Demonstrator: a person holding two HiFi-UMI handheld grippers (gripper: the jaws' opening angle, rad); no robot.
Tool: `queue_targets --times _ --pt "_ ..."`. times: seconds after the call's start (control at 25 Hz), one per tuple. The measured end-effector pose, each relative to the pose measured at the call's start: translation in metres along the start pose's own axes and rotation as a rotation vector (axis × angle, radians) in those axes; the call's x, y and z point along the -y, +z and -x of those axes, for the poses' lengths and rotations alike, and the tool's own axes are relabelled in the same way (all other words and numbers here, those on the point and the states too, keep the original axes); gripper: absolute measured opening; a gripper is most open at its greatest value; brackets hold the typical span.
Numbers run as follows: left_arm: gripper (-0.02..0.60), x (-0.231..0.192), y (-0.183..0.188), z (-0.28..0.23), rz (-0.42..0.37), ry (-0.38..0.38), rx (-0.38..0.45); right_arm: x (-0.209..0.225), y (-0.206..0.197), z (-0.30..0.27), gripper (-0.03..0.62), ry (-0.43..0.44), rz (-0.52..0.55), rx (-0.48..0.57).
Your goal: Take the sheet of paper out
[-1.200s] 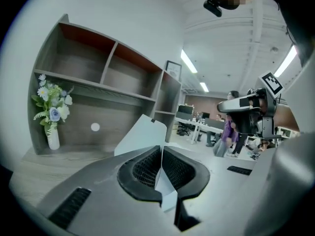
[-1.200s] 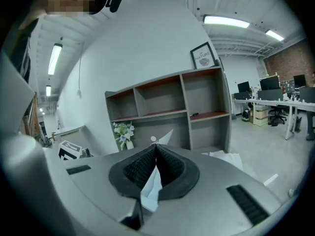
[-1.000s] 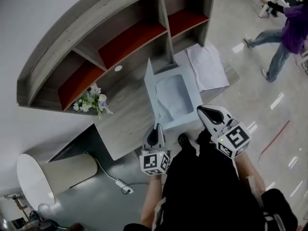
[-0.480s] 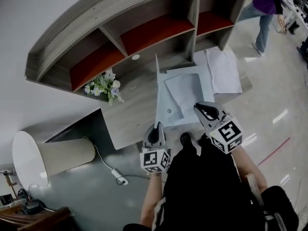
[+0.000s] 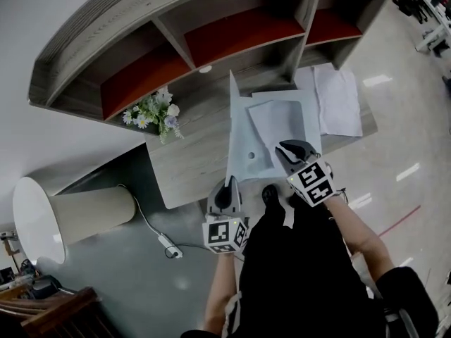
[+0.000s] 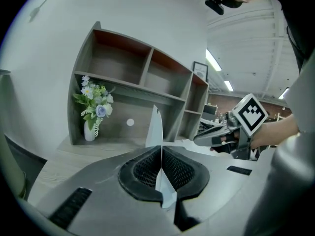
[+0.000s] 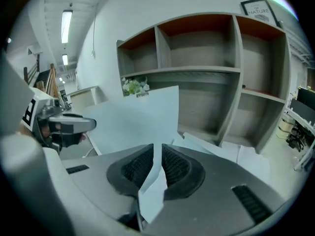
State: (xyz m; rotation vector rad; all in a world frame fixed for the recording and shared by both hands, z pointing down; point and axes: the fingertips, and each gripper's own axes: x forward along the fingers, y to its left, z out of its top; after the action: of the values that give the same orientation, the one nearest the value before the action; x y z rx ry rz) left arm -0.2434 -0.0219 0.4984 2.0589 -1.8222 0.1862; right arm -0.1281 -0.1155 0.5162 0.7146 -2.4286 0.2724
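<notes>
at the desk (image 5: 187,174) edge, left gripper (image 5: 227,182) pinches folder flap (image 6: 155,127), right gripper (image 5: 283,148) pinches sheet (image 5: 282,122).

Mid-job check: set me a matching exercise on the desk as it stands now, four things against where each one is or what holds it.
Things
1. Pale blue folder's upright cover
2. White sheet of paper from the folder
3. White and purple flower bunch
4. Loose white sheets

Places
A. Flat on the grey wooden desk's right end
B. Clamped in the right gripper
C. On the desk, left of the folder
D. Clamped in the left gripper

Pairs: 1-D, 2-B, 3-C, 4-A
</notes>
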Motion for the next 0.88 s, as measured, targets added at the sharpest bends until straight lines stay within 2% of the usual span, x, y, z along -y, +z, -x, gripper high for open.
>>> queue_targets --times 0.36,0.68,0.88 --pt "0.014 -0.008 -0.004 0.003 0.001 0.011 -0.023 -0.007 -0.043 -0.063 0.079 0.055 0.01 -0.148" --pt "0.014 -0.01 -0.006 0.003 0.009 0.022 -0.024 -0.003 -0.079 -0.106 0.124 0.075 0.13 -0.276" --pt "0.014 -0.015 -0.008 0.003 0.017 0.039 -0.027 0.001 -0.092 -0.127 0.142 0.082 0.157 -0.327"
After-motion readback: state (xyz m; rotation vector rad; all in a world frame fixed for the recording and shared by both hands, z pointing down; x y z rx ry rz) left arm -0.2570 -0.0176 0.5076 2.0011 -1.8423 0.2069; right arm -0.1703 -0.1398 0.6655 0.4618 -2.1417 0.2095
